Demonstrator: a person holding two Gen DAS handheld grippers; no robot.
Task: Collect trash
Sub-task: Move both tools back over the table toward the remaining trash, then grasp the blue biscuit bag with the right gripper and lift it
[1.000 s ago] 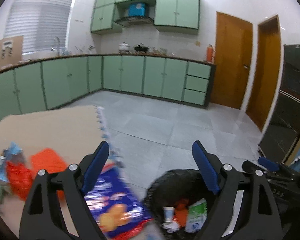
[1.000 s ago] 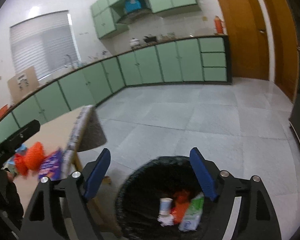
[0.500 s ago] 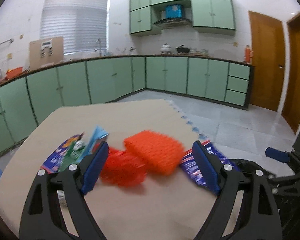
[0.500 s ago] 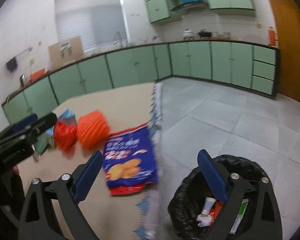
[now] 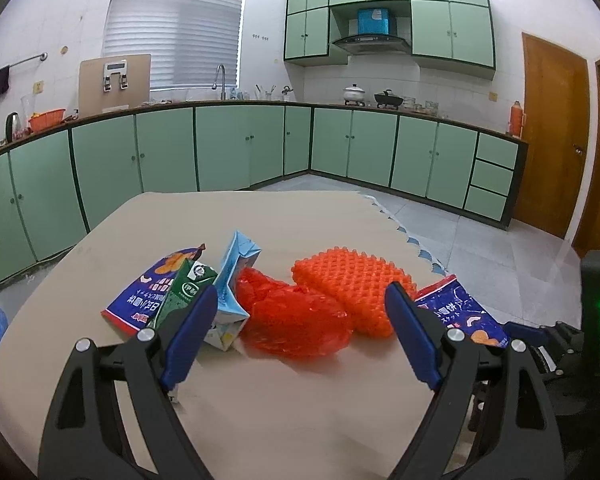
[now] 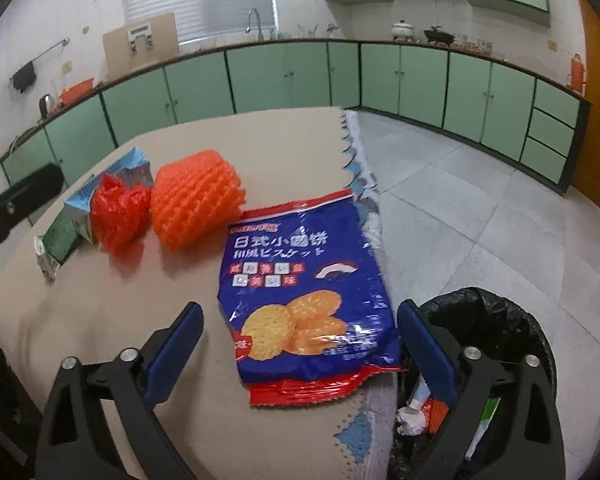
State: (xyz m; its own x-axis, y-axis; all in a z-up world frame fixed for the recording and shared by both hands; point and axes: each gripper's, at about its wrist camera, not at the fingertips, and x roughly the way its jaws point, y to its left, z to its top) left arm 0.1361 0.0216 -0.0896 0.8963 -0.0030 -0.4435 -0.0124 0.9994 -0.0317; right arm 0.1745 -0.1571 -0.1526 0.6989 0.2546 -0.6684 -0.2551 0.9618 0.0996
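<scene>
Trash lies on a beige table (image 5: 292,408). My left gripper (image 5: 298,336) is open and empty, just short of a red plastic bag (image 5: 296,316). Beside it lie an orange foam net (image 5: 352,280), a light blue carton (image 5: 232,280), a green carton (image 5: 188,290) and a blue snack wrapper (image 5: 152,292). My right gripper (image 6: 300,352) is open and empty over a blue biscuit bag (image 6: 304,288) at the table's right edge. The red bag (image 6: 118,210) and foam net (image 6: 198,196) lie farther left. A black-lined bin (image 6: 496,320) stands right of the table with trash inside.
Green kitchen cabinets (image 5: 340,148) line the far walls, with a tiled floor (image 6: 480,200) between them and the table. Wooden doors (image 5: 552,136) stand at the right. The other gripper (image 5: 540,340) shows at the right edge of the left wrist view.
Both grippers swung left from over the bin to the table. The left now faces the red bag and foam net; the right has come over the biscuit bag. Both stayed open.
</scene>
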